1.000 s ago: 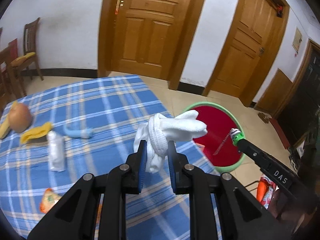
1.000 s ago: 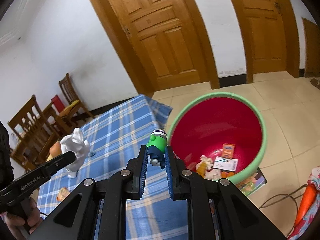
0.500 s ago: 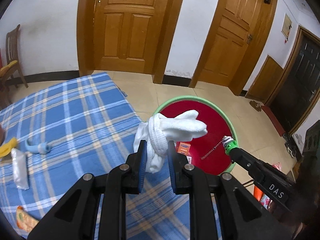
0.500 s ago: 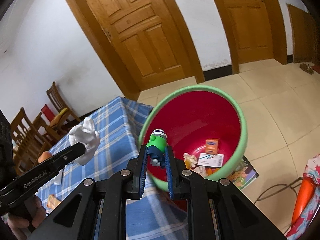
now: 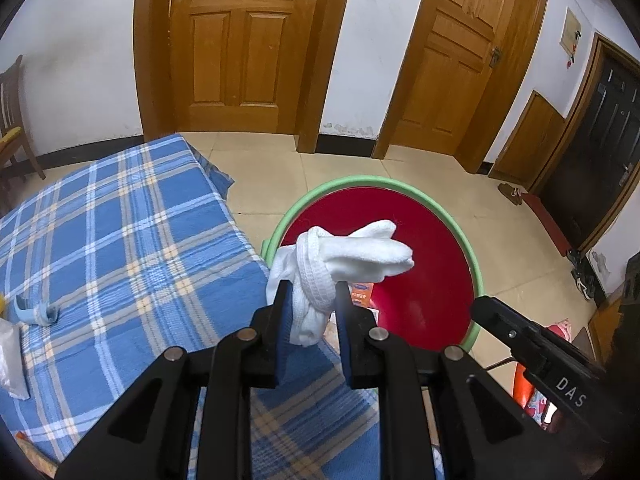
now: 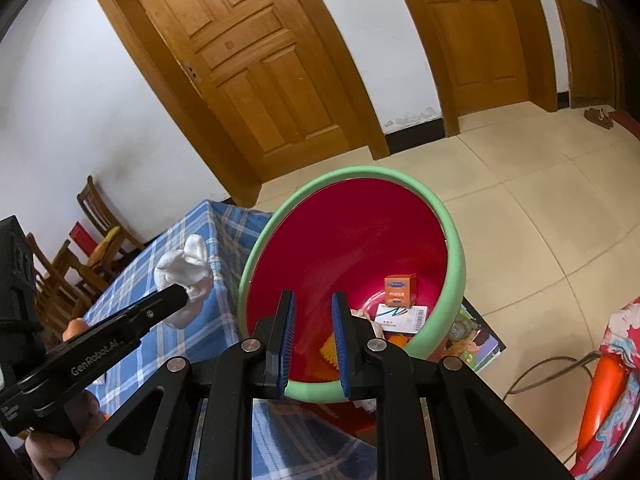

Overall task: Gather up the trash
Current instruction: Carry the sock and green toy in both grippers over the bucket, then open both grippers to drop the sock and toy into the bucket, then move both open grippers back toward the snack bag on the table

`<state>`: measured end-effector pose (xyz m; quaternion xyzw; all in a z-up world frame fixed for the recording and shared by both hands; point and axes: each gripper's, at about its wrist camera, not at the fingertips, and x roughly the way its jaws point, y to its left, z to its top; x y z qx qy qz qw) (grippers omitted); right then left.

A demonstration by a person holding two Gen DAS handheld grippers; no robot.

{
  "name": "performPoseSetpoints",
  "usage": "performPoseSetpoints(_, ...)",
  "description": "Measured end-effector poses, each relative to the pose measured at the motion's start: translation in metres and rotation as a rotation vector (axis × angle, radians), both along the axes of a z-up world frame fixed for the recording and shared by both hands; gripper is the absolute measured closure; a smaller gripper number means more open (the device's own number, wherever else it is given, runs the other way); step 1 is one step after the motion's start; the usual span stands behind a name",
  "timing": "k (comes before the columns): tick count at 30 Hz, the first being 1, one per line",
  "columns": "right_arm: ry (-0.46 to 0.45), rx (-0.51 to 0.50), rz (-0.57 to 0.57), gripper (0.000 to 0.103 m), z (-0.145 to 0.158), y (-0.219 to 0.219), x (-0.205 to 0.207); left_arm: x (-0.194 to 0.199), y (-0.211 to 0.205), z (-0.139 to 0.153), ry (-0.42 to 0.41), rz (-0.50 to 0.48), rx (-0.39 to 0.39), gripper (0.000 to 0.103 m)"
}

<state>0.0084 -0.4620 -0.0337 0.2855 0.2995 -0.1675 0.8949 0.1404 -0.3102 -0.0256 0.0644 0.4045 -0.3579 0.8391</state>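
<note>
Tiled-floor room, white walls, two panelled wooden doors (image 5: 236, 52). Table under blue plaid cloth (image 5: 120, 248), with wooden chairs (image 6: 96, 216) beyond its far end. Beside the table's edge, on the floor: red bin with green rim (image 6: 456, 256), holding an orange carton (image 6: 400, 289), a white printed card (image 6: 402, 314) and further scraps, partly hidden. Left gripper (image 5: 310, 300): jaws narrow, clamped on a knotted white sock (image 5: 348, 256), held in the air at the near rim of the bin, toe end over the red interior. Right gripper (image 6: 313, 312): poised over the bin mouth, jaws opening from a narrow gap, nothing between the blue pads (image 6: 289, 332). On the cloth: a light-blue curved item (image 5: 36, 312) and a clear plastic wrapper (image 5: 10, 356).
</note>
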Motion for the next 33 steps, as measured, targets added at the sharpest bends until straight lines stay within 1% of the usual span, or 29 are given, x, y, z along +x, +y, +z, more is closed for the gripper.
performPoseSetpoints(2, 0.0, 0.003, -0.004, 0.083, -0.001, -0.001, 0.0, 0.001, -0.003, -0.002, 0.005, -0.004, 0.006, 0.084)
performPoseSetpoints(4, 0.002, 0.006, -0.008, 0.083, -0.001, -0.002, 0.0, 0.002, -0.007, -0.004, 0.014, -0.015, 0.011, 0.079)
performPoseSetpoints(6, 0.003, 0.008, -0.01, 0.083, -0.002, -0.003, 0.0, 0.002, -0.009, -0.004, 0.015, -0.02, 0.013, 0.067)
performPoseSetpoints(8, 0.003, 0.008, -0.011, 0.083, -0.002, -0.003, 0.0, 0.003, -0.008, -0.004, 0.009, -0.018, 0.01, 0.06)
performPoseSetpoints(13, 0.005, 0.013, -0.014, 0.081, -0.001, -0.002, 0.0, 0.0, -0.003, 0.001, -0.007, -0.016, 0.007, 0.06)
performPoseSetpoints(15, 0.004, 0.014, -0.01, 0.079, 0.0, -0.001, -0.001, -0.002, 0.001, 0.004, -0.006, -0.01, 0.001, 0.059)
performPoseSetpoints(17, 0.002, 0.016, -0.007, 0.074, 0.001, 0.0, -0.001, -0.004, 0.007, 0.007, -0.007, -0.001, -0.008, 0.059)
performPoseSetpoints(20, -0.004, 0.015, 0.001, 0.071, 0.004, 0.005, -0.003, -0.007, 0.017, 0.013, -0.009, 0.018, -0.017, 0.057)
performPoseSetpoints(27, -0.025, 0.0, 0.039, 0.063, 0.016, 0.021, -0.005, -0.017, 0.052, 0.026, -0.018, 0.09, -0.028, 0.057)
performPoseSetpoints(31, -0.039, -0.008, 0.066, 0.055, 0.022, 0.033, -0.008, -0.022, 0.077, 0.031, -0.021, 0.153, -0.02, 0.057)
performPoseSetpoints(33, -0.048, -0.003, 0.085, 0.054, 0.024, 0.039, -0.009, -0.024, 0.09, 0.033, -0.022, 0.179, -0.02, 0.057)
